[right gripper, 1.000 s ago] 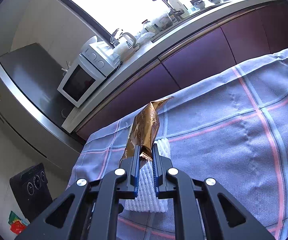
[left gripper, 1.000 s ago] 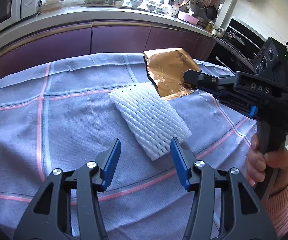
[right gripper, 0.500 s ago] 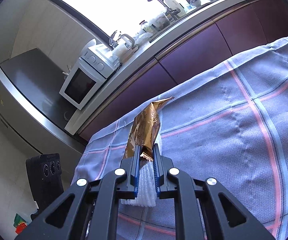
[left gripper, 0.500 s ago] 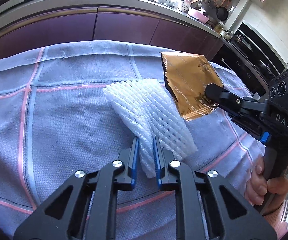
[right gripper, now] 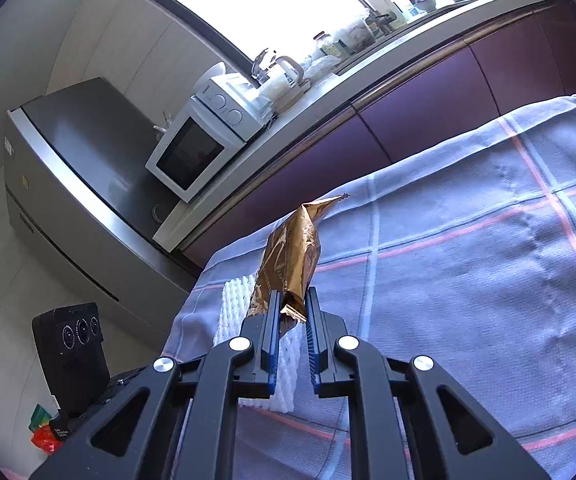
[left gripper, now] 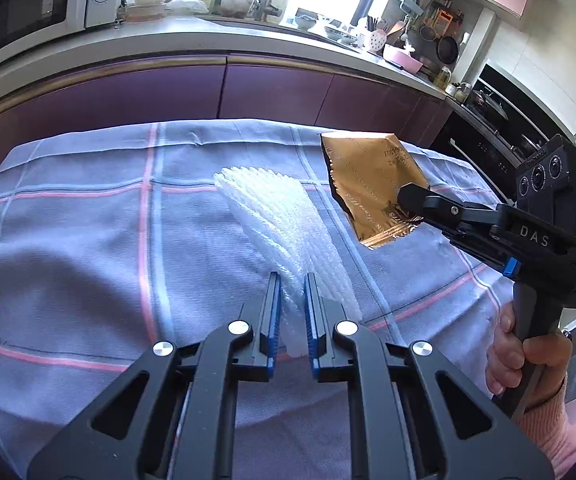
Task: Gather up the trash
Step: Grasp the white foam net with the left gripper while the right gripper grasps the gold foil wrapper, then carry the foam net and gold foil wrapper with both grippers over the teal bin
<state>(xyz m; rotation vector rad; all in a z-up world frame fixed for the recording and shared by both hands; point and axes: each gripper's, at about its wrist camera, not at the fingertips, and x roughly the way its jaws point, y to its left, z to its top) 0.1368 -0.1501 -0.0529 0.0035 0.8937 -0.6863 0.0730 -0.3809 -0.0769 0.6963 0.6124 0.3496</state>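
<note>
Foam netting (left gripper: 283,224) sits pinched in my left gripper (left gripper: 292,292), its far end over the checked cloth (left gripper: 87,240). My right gripper (right gripper: 292,308) clamps the gold wrapper (right gripper: 292,256).

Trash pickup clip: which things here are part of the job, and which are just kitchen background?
Job:
- foam net, pinched in the left gripper
- gold wrapper, pinched in the right gripper

Background:
- tablecloth
- microwave
- kettle
- fridge
- pink bowl
</note>
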